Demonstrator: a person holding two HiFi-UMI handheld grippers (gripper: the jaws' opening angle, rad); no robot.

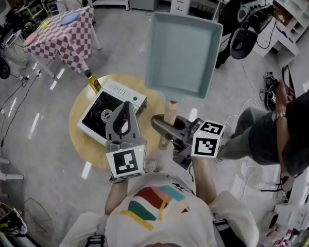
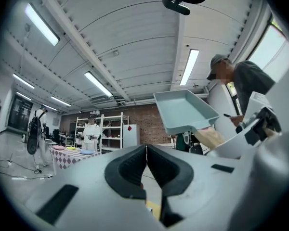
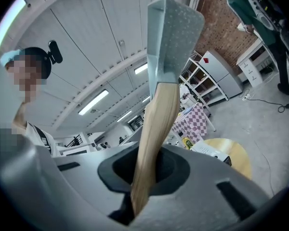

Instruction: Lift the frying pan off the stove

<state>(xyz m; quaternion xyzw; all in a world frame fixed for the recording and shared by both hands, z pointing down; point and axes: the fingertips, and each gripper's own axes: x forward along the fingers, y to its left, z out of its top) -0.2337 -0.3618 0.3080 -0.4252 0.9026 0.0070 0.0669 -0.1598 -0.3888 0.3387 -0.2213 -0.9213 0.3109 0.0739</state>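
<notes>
There is one pan [image 1: 183, 53] with one wooden handle [image 1: 171, 112]. There is one stove [image 1: 110, 109] and one yellow bottle [image 1: 92, 81]. There are two claws, the left claw [image 1: 124, 107] and the right claw [image 1: 167, 126], and two marker cubes, the left cube [image 1: 126, 162] and the right cube [image 1: 207, 140]. There are two benches, one round bench [image 1: 85, 143] and one checked bench [image 1: 62, 42]. There is one bystander [image 1: 293, 122].

1. The square, pale teal frying pan [image 1: 183, 53] is in the air, off the stove [image 1: 100, 115].
2. The right gripper [image 1: 162, 123] is clamped on its wooden handle [image 1: 170, 112].
3. The stove sits on the round table [image 1: 85, 143], with a yellow bottle [image 1: 92, 81] at the far left edge.
4. The left gripper [image 1: 122, 112], jaws together, hangs over the stove's near right corner.
</notes>
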